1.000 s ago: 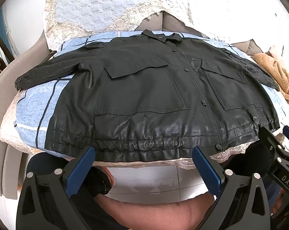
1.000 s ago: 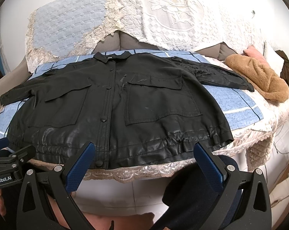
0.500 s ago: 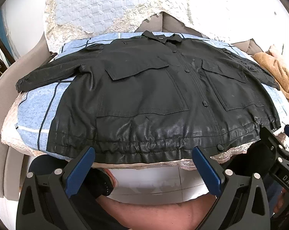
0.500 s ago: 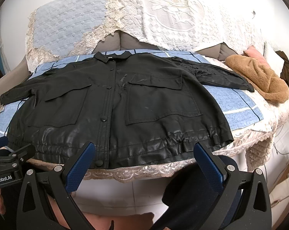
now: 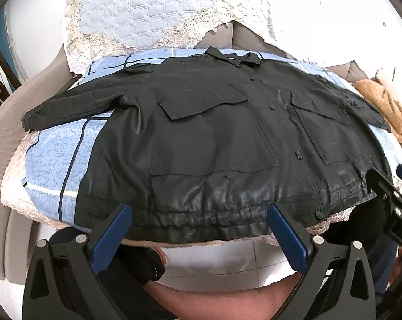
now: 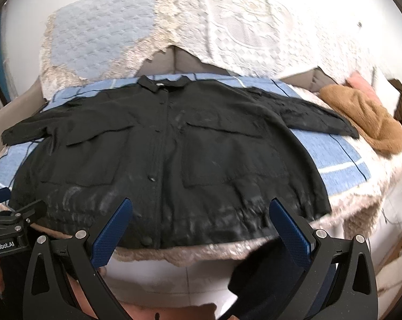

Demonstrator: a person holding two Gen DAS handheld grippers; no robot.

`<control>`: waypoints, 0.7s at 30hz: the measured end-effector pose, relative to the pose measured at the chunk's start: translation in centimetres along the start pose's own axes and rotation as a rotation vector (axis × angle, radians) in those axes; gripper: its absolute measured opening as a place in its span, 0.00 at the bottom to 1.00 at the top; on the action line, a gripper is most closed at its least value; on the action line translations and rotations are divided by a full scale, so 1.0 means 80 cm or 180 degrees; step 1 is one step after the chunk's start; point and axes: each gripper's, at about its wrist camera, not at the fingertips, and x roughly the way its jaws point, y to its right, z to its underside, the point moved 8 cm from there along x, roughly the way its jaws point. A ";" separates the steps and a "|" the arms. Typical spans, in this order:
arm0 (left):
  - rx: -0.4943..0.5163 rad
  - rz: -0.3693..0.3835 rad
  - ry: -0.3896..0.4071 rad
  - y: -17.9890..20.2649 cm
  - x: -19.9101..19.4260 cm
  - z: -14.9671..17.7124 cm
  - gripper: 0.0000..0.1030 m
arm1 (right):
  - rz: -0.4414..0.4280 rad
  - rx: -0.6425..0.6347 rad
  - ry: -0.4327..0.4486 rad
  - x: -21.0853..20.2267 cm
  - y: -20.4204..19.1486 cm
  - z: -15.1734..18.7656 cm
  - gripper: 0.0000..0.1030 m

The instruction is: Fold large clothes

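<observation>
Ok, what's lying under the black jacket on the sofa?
Under the black jacket lies a blue cloth with dark and white stripes, showing past both sides. Beneath that, a beige lace-edged cover peeks out along the front edge. What lies directly under the jacket's middle is hidden.

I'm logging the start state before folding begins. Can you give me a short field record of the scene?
garment: black jacket, spread flat, front up, buttoned
sleeves: both stretched outward
surface: blue checked cloth on a sofa
nearby: brown fleece item past the right sleeve
left gripper: open, at the hem, holding nothing
right gripper: open, at the hem, holding nothing
</observation>
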 end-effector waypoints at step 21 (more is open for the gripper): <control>-0.1034 -0.0411 0.0231 -0.286 -0.006 -0.040 1.00 | -0.0904 -0.1188 0.0215 0.080 -0.301 -0.136 0.99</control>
